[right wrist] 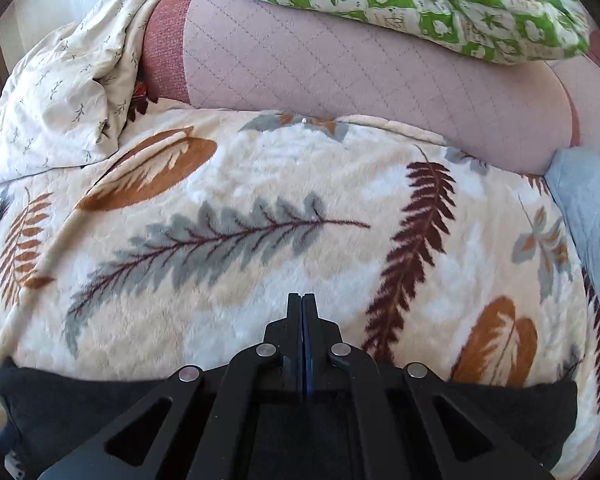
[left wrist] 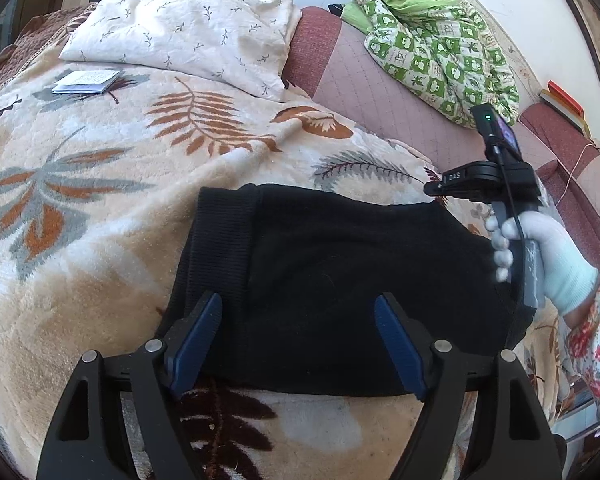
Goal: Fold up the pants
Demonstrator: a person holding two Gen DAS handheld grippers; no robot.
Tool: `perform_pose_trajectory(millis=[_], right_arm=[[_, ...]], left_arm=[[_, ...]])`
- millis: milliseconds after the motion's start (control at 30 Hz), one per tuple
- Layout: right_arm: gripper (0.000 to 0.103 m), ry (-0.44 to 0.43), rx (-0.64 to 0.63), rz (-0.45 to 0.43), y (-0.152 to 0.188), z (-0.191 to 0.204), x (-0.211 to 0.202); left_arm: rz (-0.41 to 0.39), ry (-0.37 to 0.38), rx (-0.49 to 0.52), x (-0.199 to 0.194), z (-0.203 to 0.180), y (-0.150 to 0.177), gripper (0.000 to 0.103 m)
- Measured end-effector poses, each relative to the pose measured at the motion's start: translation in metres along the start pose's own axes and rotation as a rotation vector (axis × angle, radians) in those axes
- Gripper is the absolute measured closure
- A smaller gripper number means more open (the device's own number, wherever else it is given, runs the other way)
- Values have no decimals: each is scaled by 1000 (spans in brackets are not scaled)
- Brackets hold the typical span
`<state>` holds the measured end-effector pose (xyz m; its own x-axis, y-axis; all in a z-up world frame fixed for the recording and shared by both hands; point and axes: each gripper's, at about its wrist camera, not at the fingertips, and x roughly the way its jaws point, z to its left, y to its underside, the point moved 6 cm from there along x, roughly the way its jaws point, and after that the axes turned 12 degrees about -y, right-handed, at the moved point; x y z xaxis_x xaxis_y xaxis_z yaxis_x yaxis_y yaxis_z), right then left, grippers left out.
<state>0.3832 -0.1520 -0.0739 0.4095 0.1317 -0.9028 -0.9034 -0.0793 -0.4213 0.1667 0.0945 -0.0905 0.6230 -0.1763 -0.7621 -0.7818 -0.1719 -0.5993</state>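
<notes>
Lying folded into a compact bundle on the leaf-patterned fleece blanket (left wrist: pixel 100 208), the black knit pants (left wrist: pixel 340 280) looked nearly finished; left gripper (left wrist: pixel 298 344) hovered released above them, right gripper (right wrist: pixel 302 300) clenched empty.

Soft daylight enters from eleven o'clock, brightening the blanket (right wrist: pixel 260 168); shadows stay faint. Fisheye bending curves every edge; corners go black.

White letters "DAS" stand on the right gripper (left wrist: pixel 466 178).
</notes>
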Motion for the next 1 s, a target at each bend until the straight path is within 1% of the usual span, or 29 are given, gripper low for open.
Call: perform_pose_trajectory(millis=[33,100,133,200,267,367,433,467,533,600,633,667,700,733,800,867,900,933,967,1000], right_arm=[[102,-1,6,10,-2,-2,4],[101,21,26,-17,-7,-8,1],[101,11,52,-40,-8,-13,-5],[101,-3,89,-58,-4,-20,-15],[101,-2,73,-68,5,-18,-26],[100,-75,63,-48,28,-5,-36],[100,-116,76,-15,45,1,-30],[100,-117,78,-1,48,2,-25],[100,-78,69,10,46,0,-12],[100,-38,62,16,32,-7,-1],[100,6,53,12,24,-12,2],[100,73,40,-1,14,-17,0],[100,115,33,-24,4,-21,-5],[100,123,40,-58,-3,-25,-17],[100,117,47,-137,-7,-29,-49],[100,110,16,-203,2,-29,-84],[100,107,-8,-239,13,-28,-104],[96,102,-24,-277,30,-28,-126],[89,88,-21,-301,50,-33,-144],[54,68,-4,-305,66,-37,-155]], left_arm=[[-1,-1,3,0,-1,0,24],[-3,-1,6,0,-1,0,24],[-3,1,5,0,-1,0,24],[-5,6,0,0,0,-1,24],[-6,8,-2,0,0,-1,24],[-8,7,0,0,1,-1,24],[-9,8,0,0,0,0,24],[-10,8,0,-1,1,0,24],[-11,9,1,-1,0,0,24],[-9,8,1,-1,0,0,23],[-10,9,5,-1,-1,0,22],[-10,10,9,-2,-1,0,21],[-11,11,12,-2,-1,0,21],[-12,12,13,-2,-1,0,21],[-13,14,13,-2,-1,0,21],[-20,17,11,-4,-1,0,21],[-26,17,6,-6,0,0,21],[-39,11,-1,-10,0,-1,21],[-56,-5,-6,-16,1,-2,21],[-74,-19,-3,-23,0,-3,21]])
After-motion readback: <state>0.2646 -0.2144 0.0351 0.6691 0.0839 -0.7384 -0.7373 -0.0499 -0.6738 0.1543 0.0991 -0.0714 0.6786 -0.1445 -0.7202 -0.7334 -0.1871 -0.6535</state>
